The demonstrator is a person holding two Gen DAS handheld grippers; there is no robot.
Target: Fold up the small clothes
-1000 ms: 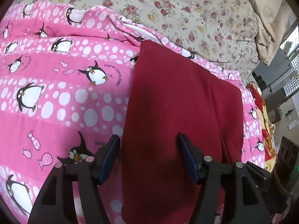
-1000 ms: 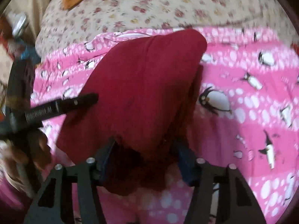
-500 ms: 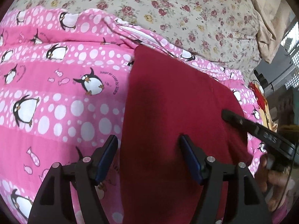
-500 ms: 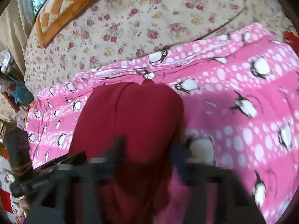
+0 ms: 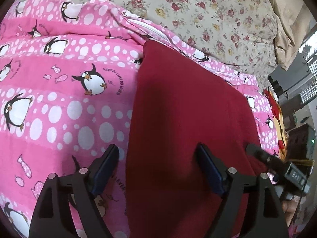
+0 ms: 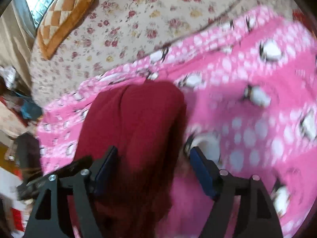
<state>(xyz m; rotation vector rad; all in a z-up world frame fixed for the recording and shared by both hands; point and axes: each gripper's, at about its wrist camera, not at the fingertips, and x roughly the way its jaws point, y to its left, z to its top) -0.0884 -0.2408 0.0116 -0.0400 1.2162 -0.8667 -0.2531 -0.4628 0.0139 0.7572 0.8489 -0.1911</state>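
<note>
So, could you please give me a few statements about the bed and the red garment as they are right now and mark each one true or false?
1. The dark red garment lies on a pink penguin blanket. True.
2. The left gripper is clamped shut on the garment. False: its jaws stand open, over the garment's edge.
3. A floral sheet shows beyond the blanket. True.
4. The right gripper holds a lifted sleeve. False: its jaws are open, and the garment lies flat.
5. A brown checked cushion rests on the floral sheet. True.
</note>
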